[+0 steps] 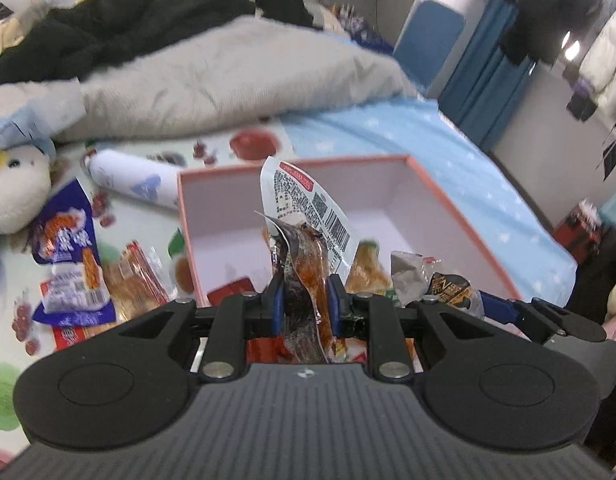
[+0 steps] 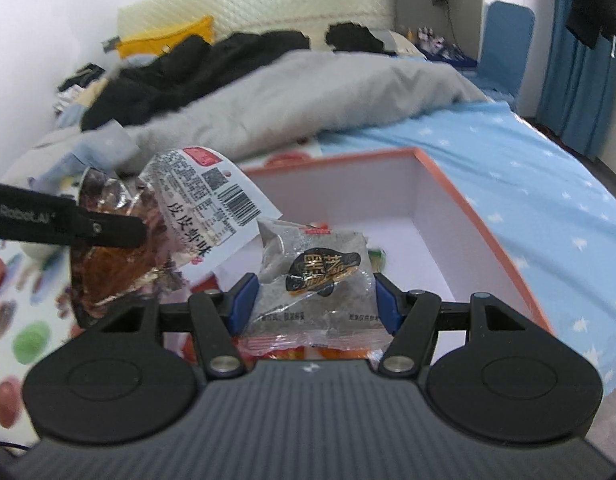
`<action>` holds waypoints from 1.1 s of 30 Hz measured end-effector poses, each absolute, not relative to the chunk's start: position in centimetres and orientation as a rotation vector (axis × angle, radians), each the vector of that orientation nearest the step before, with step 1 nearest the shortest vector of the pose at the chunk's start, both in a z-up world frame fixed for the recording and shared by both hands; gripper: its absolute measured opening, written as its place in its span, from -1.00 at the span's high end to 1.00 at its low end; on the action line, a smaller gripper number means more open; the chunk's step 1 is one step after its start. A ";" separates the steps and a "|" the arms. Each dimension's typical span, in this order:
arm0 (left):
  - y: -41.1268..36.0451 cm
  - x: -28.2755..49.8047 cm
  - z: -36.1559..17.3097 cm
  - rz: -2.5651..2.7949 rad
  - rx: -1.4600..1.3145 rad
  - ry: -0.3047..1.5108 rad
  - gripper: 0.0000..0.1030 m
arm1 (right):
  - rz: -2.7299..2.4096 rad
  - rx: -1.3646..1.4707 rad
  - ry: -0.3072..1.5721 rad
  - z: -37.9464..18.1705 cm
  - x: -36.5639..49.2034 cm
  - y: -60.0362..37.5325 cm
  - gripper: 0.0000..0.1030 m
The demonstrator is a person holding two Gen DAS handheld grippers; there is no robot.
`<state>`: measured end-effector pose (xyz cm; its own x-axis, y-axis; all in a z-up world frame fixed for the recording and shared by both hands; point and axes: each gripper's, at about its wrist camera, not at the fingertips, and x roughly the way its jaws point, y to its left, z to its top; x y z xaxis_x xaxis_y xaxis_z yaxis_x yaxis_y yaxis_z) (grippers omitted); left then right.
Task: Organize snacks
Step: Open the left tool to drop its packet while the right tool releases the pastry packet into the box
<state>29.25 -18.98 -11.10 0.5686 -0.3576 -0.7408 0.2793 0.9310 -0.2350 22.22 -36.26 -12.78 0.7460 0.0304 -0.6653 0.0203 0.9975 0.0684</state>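
My left gripper (image 1: pixel 304 304) is shut on a clear snack packet (image 1: pixel 304 232) with brown food and a white barcode label, held above the near edge of the pink-rimmed white box (image 1: pixel 459 216). My right gripper (image 2: pixel 313 300) is shut on a grey clear packet with a black and gold logo (image 2: pixel 319 276), also above the box (image 2: pixel 467 208). The left gripper's packet (image 2: pixel 168 232) shows at left in the right wrist view, and the right gripper's packet (image 1: pixel 439 284) at right in the left wrist view. A few snacks lie in the box's near end.
More snacks lie on the fruit-print sheet left of the box: a blue packet (image 1: pixel 68 248) and orange packets (image 1: pixel 136 280). A white tube (image 1: pixel 136 180) and a plush toy (image 1: pixel 16 192) lie beyond. A grey quilt (image 1: pixel 228 80) and black clothes (image 1: pixel 108 28) are behind.
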 end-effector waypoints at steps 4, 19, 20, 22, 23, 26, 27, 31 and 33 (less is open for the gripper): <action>-19.9 30.0 -13.0 -0.379 -0.060 0.938 0.51 | 0.008 0.101 0.753 -14.5 22.3 -36.9 -0.25; -18.9 30.1 -12.8 -0.344 -0.062 0.935 0.03 | 0.027 0.132 0.751 -14.0 22.7 -37.2 -0.30; -18.8 30.0 -12.4 -0.346 -0.062 0.926 0.03 | 0.026 0.132 0.745 -13.7 22.6 -37.3 -0.30; -18.3 29.7 -11.4 -0.347 -0.064 0.900 0.03 | 0.027 0.131 0.728 -13.0 22.4 -37.1 -0.30; -18.2 29.5 -10.9 -0.349 -0.065 0.887 0.03 | 0.027 0.129 0.717 -12.6 22.2 -37.1 -0.30; -17.3 28.8 -9.4 -0.351 -0.075 0.849 0.03 | 0.032 0.131 0.681 -11.0 21.8 -36.6 -0.30; -16.9 28.6 -8.8 -0.351 -0.078 0.836 0.03 | 0.037 0.135 0.668 -10.5 21.6 -36.5 -0.30; -15.3 27.1 -6.4 -0.346 -0.078 0.773 0.03 | 0.054 0.128 0.609 -8.1 20.8 -35.2 -0.30; -14.3 26.4 -5.3 -0.342 -0.081 0.748 0.03 | 0.069 0.127 0.583 -7.0 20.3 -34.6 -0.30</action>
